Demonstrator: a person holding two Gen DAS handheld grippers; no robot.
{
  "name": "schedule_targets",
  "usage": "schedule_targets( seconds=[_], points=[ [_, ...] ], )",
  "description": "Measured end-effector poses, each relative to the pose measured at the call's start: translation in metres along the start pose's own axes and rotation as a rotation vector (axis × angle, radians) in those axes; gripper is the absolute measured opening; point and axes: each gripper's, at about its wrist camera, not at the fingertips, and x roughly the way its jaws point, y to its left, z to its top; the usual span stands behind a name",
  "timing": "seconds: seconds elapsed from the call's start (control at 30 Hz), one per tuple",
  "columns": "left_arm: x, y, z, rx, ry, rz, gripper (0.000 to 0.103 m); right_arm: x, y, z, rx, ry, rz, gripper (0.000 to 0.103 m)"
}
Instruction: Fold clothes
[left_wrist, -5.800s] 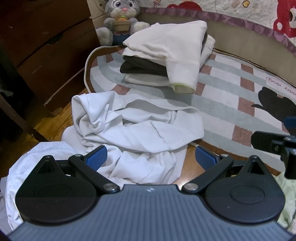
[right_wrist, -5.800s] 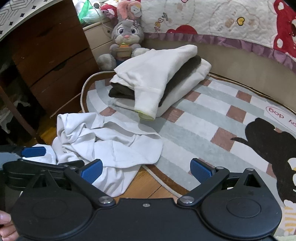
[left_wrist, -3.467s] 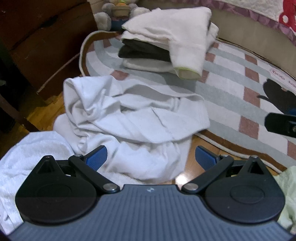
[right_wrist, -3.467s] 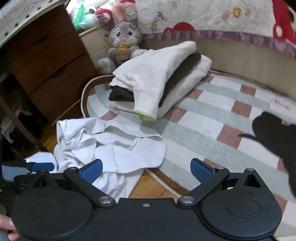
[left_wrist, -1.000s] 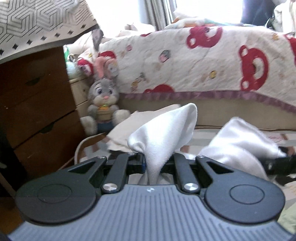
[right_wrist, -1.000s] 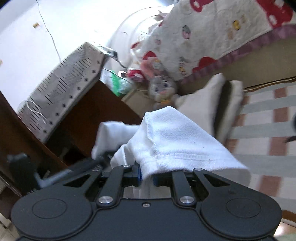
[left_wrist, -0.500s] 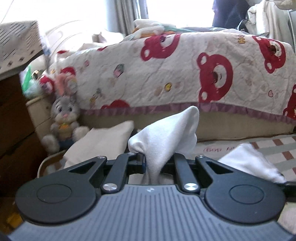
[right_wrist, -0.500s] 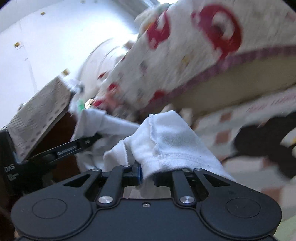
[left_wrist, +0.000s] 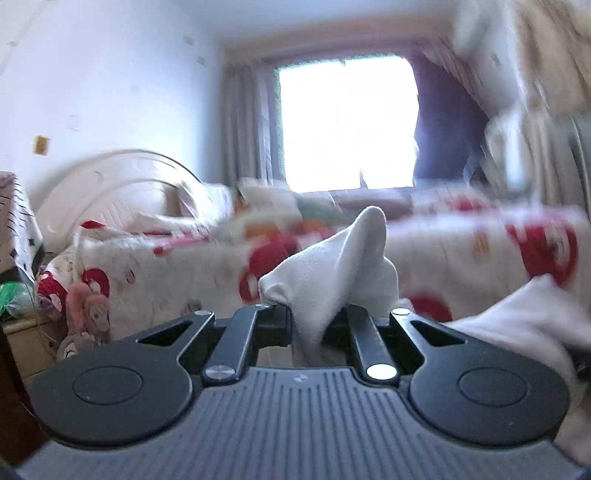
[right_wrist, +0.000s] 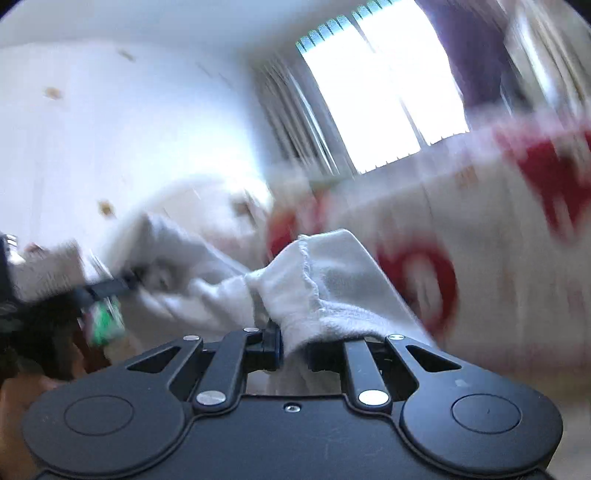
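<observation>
My left gripper (left_wrist: 317, 322) is shut on a bunched fold of the white garment (left_wrist: 334, 269), which sticks up between its jaws. A second lump of the same white cloth (left_wrist: 532, 321) shows at the right of the left wrist view. My right gripper (right_wrist: 295, 349) is shut on another part of the white garment (right_wrist: 325, 288), hem seam showing. In the right wrist view the cloth stretches left to the blurred left gripper (right_wrist: 110, 286). Both grippers point level, high above the floor. The rest of the garment hangs out of sight below.
A bed with a white quilt printed with red bears (left_wrist: 480, 251) fills the background. A bright window (left_wrist: 347, 122) with curtains is behind it. A pink plush toy (left_wrist: 86, 306) sits at the left by a patterned box (left_wrist: 16, 225). Both views are motion-blurred.
Both grippers have risen with the white garment still clamped. The floor, rug and folded stack have dropped out of view; the bed top, window and walls now show.
</observation>
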Motion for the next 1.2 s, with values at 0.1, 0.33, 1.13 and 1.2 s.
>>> schedule_targets(
  seconds=[0.1,0.33,1.13,1.2],
  points=[
    [-0.021,0.016,0.013,-0.042,-0.084,-0.009,0.009,-0.008,0.009,0.027,-0.051,-0.087,0.084,0.016],
    [-0.077,0.024,-0.135,-0.001,0.235,-0.183,0.012,-0.041,-0.014,-0.089,0.064,0.177,0.031,0.030],
    [-0.048,0.063,-0.428,-0.199,1.017,-0.187,0.016,-0.024,-0.146,-0.351,0.805,0.631,-0.467,0.058],
    [-0.048,0.066,-0.430,-0.202,1.075,-0.181,0.022,-0.021,-0.150,-0.357,0.849,0.638,-0.468,0.062]
  ],
)
